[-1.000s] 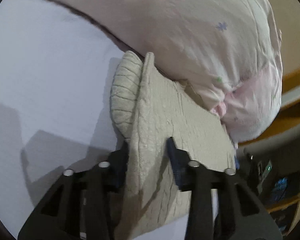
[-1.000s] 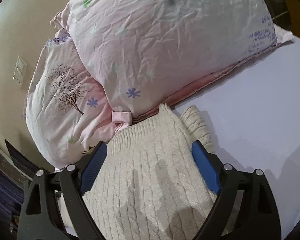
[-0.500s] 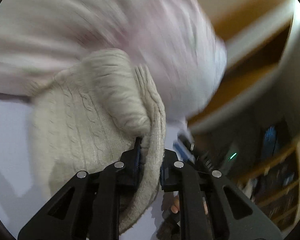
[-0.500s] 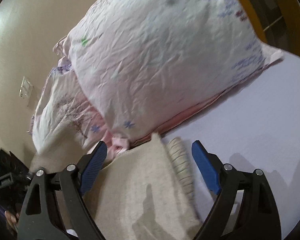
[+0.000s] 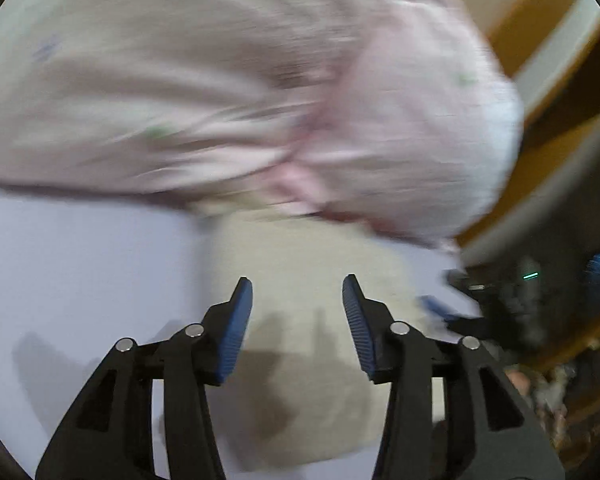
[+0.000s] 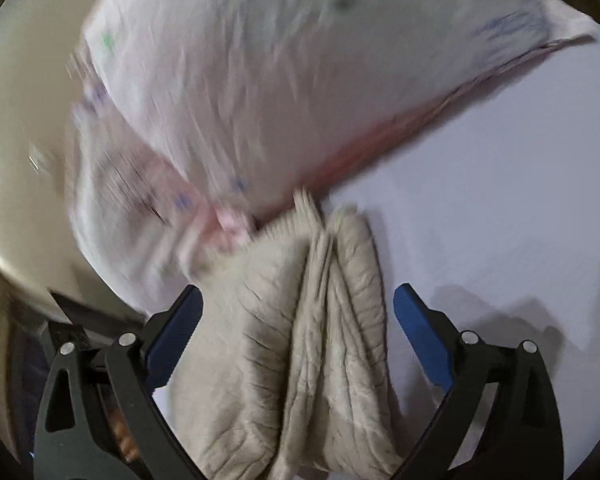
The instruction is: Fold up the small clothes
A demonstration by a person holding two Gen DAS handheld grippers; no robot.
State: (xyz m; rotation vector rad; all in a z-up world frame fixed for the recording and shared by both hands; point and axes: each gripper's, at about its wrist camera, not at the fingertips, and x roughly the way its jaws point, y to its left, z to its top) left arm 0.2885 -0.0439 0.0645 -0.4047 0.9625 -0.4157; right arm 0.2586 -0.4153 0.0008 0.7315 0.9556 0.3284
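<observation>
A cream cable-knit sweater (image 6: 300, 340) lies folded on the pale lilac bed sheet (image 6: 500, 208), its far end against the pink pillows. In the left wrist view the sweater (image 5: 300, 272) shows blurred below my left gripper (image 5: 297, 298), which is open and empty above it. My right gripper (image 6: 296, 308) is open wide, its blue pads either side of the sweater and not touching it. The fold shows as stacked layers down the sweater's middle.
Two pink floral pillows (image 6: 280, 80) are piled behind the sweater; they also show in the left wrist view (image 5: 240, 92). A cream wall (image 6: 24, 140) is at the left. Dark shelves with electronics (image 5: 540, 288) stand beyond the bed's right edge.
My left gripper has let go of the sweater edge and opened. The sweater has dropped flat into a fold. Both cameras are moving and the views are blurred.
</observation>
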